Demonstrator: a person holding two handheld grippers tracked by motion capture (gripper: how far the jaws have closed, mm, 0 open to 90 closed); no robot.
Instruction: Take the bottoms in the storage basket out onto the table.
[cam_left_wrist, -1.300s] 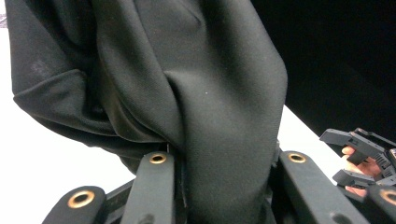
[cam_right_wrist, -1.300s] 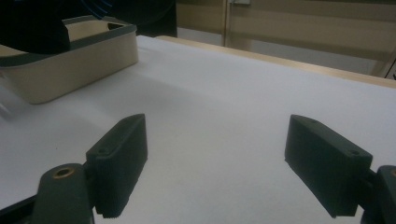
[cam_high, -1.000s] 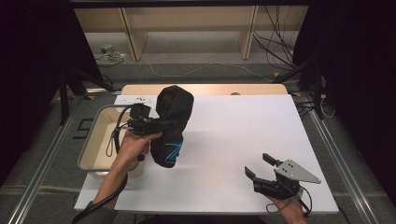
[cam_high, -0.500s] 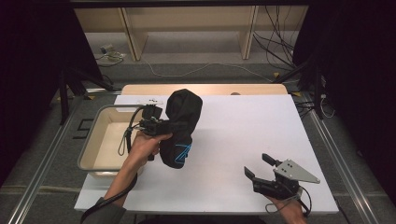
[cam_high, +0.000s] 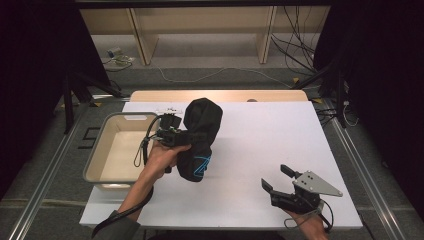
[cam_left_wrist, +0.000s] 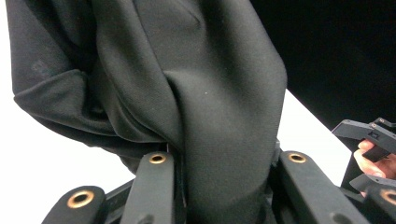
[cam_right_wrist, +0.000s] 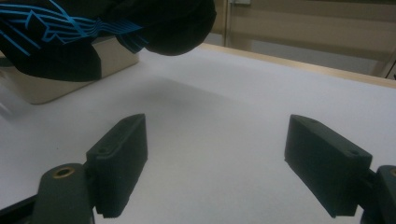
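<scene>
A black garment (cam_high: 202, 127) with a blue print near its lower end hangs in a bunch above the white table top (cam_high: 300, 135), just right of the beige tray (cam_high: 96, 152). My left gripper (cam_high: 186, 136) is shut on a thick fold of it; in the left gripper view the cloth (cam_left_wrist: 210, 93) is packed between the two jaws. At the front right, my right gripper (cam_high: 275, 176) rests low over the table, open, with nothing between its pads (cam_right_wrist: 121, 154). From there the garment (cam_right_wrist: 93, 32) hangs at the upper left, in front of the tray (cam_right_wrist: 46, 88).
The tray stands at the table's left edge with nothing in it. A wooden strip (cam_high: 220, 95) runs along the table's far edge. Shelves and cables lie on the floor behind. Bare white surface stretches between the garment and my right gripper.
The left hand has carried the garment to the right, away from the tray and a little lower. The right gripper has stayed where it was.
</scene>
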